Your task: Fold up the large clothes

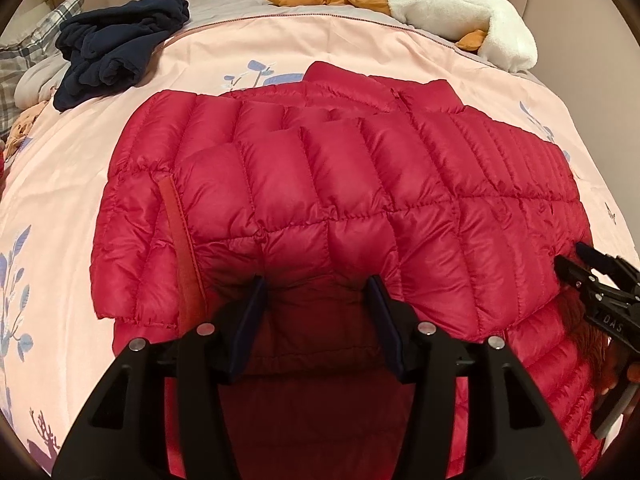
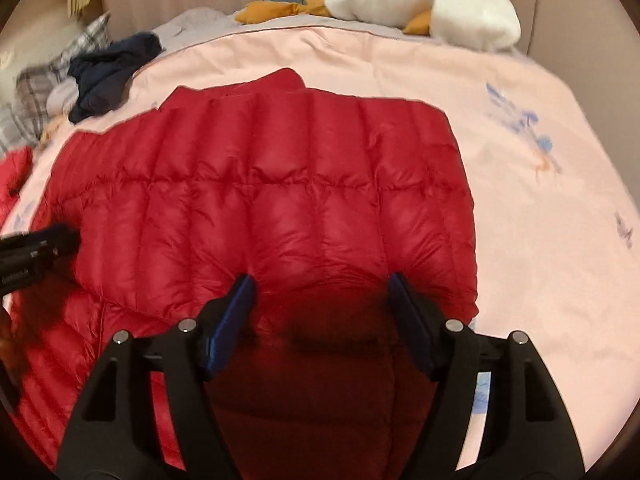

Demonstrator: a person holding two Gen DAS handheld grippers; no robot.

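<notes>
A red quilted down jacket lies on the pink bedspread, partly folded, a puffy upper layer lying over a finer-quilted lower layer. It fills the middle of the right wrist view too. My left gripper is open, its jaws wide apart over the jacket's near fold edge. My right gripper is also open, its jaws astride the near edge of the fold. The right gripper shows at the right edge of the left wrist view; the left one shows at the left edge of the right wrist view.
A crumpled navy garment lies at the far left of the bed beside a plaid pillow. A white plush goose with orange feet lies at the far edge. A pink headboard wall stands behind. Bare bedspread lies to the right.
</notes>
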